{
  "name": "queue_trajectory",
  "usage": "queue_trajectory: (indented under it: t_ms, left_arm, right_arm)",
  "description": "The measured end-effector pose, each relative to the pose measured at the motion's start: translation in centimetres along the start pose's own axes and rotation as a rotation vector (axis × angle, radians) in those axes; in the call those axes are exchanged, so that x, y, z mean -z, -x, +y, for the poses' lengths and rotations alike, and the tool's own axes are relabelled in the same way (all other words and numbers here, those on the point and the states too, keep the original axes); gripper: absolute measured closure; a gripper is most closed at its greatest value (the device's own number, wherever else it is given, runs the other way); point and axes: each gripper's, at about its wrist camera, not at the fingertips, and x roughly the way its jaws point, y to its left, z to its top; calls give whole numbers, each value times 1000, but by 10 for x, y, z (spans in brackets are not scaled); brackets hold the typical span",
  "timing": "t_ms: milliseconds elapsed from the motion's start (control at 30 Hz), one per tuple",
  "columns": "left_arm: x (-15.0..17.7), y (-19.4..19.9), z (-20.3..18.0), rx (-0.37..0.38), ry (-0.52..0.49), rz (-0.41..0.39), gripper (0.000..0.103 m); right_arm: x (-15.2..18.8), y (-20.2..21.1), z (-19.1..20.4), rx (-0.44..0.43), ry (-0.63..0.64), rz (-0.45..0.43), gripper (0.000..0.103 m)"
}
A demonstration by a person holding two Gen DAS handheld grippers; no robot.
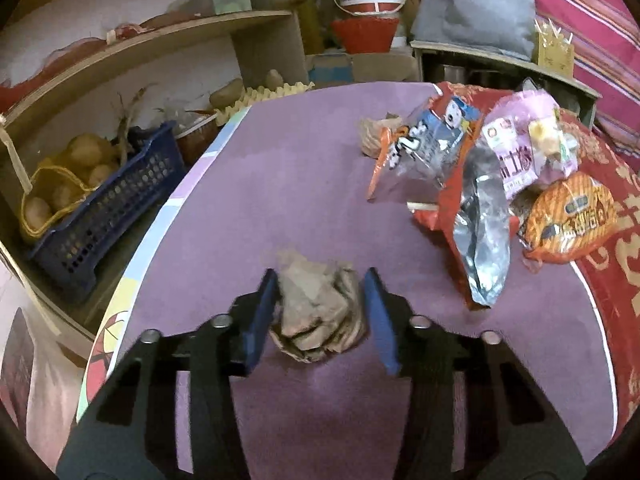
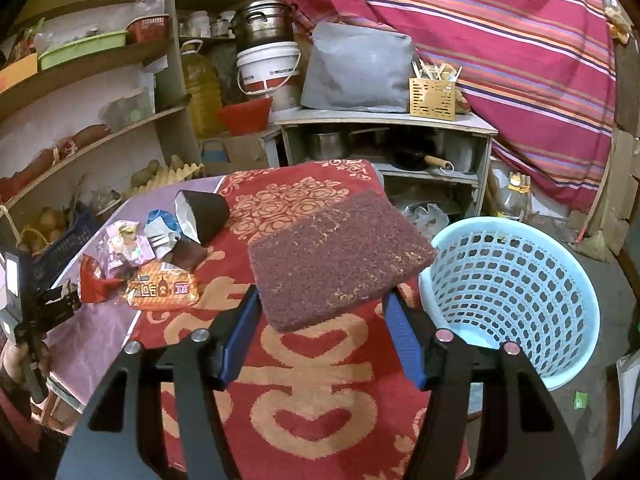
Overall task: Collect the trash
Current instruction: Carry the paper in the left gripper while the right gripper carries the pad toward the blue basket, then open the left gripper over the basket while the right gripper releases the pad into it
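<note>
The left tool (image 1: 320, 308) has its blue fingers on both sides of a crumpled brown paper ball (image 1: 320, 312) on the purple worktop (image 1: 280, 184); whether they press it is hard to tell. The right tool (image 2: 322, 320) clamps a dark red scrub pad (image 2: 336, 264) beside the blue basket (image 2: 516, 292), its near end hidden.

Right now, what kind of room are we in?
It looks like a cramped home kitchen or storeroom, though I can't be sure. Cooking pots sit stacked above a big oil jug, wooden shelves hold potatoes, and a striped cloth hangs behind.
</note>
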Motion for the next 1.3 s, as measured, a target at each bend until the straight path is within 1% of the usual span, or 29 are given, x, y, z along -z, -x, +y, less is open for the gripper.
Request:
queue_trajectory:
  t_ms: [67, 100, 200, 267, 300, 333, 367, 467, 567, 667, 767, 800, 867, 933, 1033, 1167, 1300]
  left_arm:
    - [-2, 2, 4, 8, 28, -1, 63]
    - [-4, 3, 4, 7, 32, -7, 68]
    - [-11, 19, -1, -17, 35, -43, 68]
    - [-18, 38, -9, -17, 30, -86, 68]
    - [-25, 56, -18, -15, 15, -130, 68]
    - [-29, 65, -24, -10, 6, -155, 68]
    - [-35, 77, -31, -2, -3, -185, 68]
    - [-53, 117, -62, 57, -23, -275, 68]
    - [-66, 140, -91, 98, -43, -319, 68]
    - [-78, 164, -132, 156, -67, -350, 68]
    - [-90, 176, -163, 218, -75, -363, 68]
    - [-95, 181, -182, 249, -87, -367, 68]
    - [-96, 186, -205, 289, -102, -374, 68]
    - [-100, 190, -240, 357, -139, -369, 68]
    - [-100, 193, -283, 399, -198, -384, 68]
    - [-98, 182, -340, 455, -267, -368, 68]
    - [-99, 166, -382, 517, -291, -337, 68]
  right_arm:
    - [0, 2, -1, -3, -1, -5, 41]
    - [0, 4, -3, -3, -1, -9, 41]
    - [-2, 9, -9, -2, -10, -21, 41]
    - [-4, 15, -13, 4, -9, -33, 41]
    - [-6, 18, -15, 11, -6, -42, 41]
    - [-7, 20, -17, 17, -6, -49, 41]
    - [-8, 23, -20, 24, -9, -57, 41]
    - [-12, 31, -33, 42, -26, -74, 41]
    - [-17, 39, -44, 61, -37, -92, 41]
    - [-23, 48, -58, 85, -44, -107, 41]
    - [-30, 54, -80, 110, -65, -103, 41]
    - [-32, 54, -87, 118, -75, -99, 41]
    - [-36, 55, -103, 139, -94, -91, 41]
    - [-39, 58, -123, 177, -112, -94, 41]
    - [-34, 61, -150, 222, -136, -108, 41]
    - [-26, 55, -184, 225, -189, -79, 41]
    - [-24, 55, -199, 267, -172, -82, 41]
